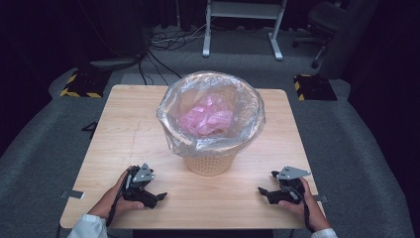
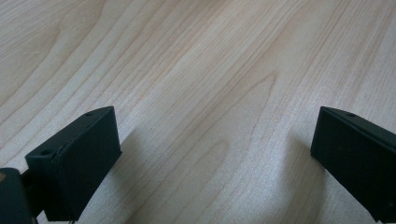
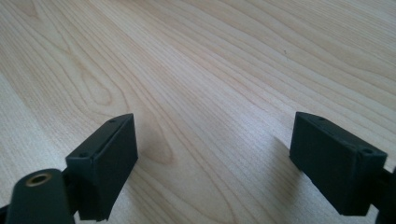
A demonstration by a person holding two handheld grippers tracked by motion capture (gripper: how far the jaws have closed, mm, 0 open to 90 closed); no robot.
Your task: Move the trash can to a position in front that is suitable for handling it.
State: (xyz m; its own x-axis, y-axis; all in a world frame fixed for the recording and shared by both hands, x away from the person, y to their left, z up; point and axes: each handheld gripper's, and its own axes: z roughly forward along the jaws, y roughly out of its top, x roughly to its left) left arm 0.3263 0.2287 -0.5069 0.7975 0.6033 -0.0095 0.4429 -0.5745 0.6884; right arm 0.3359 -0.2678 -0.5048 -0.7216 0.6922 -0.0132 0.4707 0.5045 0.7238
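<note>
A small woven basket [image 1: 210, 164] is standing near the middle of the wooden table [image 1: 129, 134], lined with a clear plastic bag [image 1: 212, 111] whose top is folding out over the rim. Something crumpled and pink [image 1: 207, 118] is lying inside the bag.

The left gripper [image 1: 159, 197] is resting at the near left of the table, the right gripper [image 1: 261, 191] at the near right, each in one of the person's hands. Both are sitting well apart from the basket, one to each side of it. In the left gripper view the jaws are standing wide over bare wood with nothing between them; the right gripper view is showing the same, jaws spread and empty.

The bag is looking thin, soft and slippery, so it will probably crumple and slide rather than hold its shape. The folded edge around the rim seems the best place to pinch, since the film is doubled and slack there. The basket looks light and may tip or shift if the bag is pulled sideways, so steadying one side while working the other would be sensible.

Nothing is standing between the grippers and the basket. Beyond the far edge, cables [image 1: 168, 40], a white frame [image 1: 242, 25] and an office chair [image 1: 327, 22] are sitting on the floor, out of reach.
</note>
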